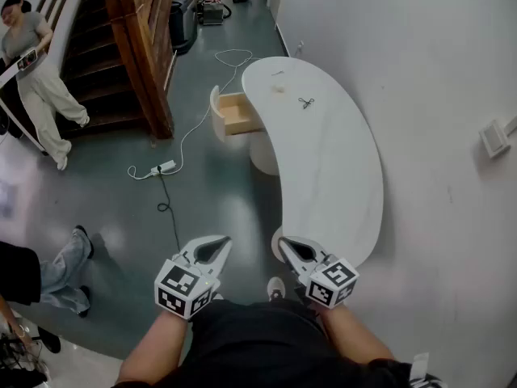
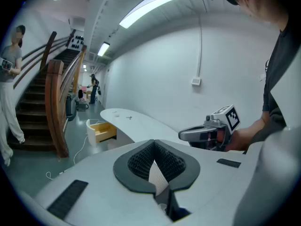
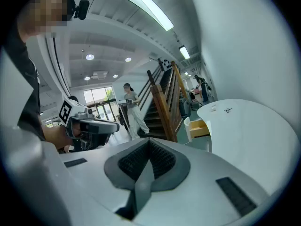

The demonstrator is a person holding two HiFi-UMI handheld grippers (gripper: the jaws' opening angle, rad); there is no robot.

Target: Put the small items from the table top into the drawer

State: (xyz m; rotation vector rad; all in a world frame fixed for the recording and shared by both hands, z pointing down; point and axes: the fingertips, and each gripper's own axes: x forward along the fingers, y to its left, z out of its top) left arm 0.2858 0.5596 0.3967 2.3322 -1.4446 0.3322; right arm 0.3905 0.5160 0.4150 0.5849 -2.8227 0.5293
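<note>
A white curved table [image 1: 339, 168] runs away from me along the wall. Near its far end lie a small black item [image 1: 306, 103] and two tiny pale items [image 1: 280, 88]. An open wooden drawer [image 1: 234, 113] juts out from the table's far left side. My left gripper [image 1: 220, 242] and right gripper [image 1: 285, 246] are held low, close to my body, short of the table's near end. Both are shut with nothing between the jaws. In the left gripper view the drawer [image 2: 104, 130] and the table [image 2: 141, 121] lie far ahead. The right gripper view shows the drawer [image 3: 200, 127] beside the table [image 3: 249, 131].
A wooden stair post [image 1: 137, 55] stands left of the drawer. A power strip [image 1: 164, 167] with cables lies on the floor between. One person [image 1: 36, 79] stands by the stairs, and another person's legs [image 1: 60, 273] are at near left. The wall [image 1: 452, 71] bounds the right.
</note>
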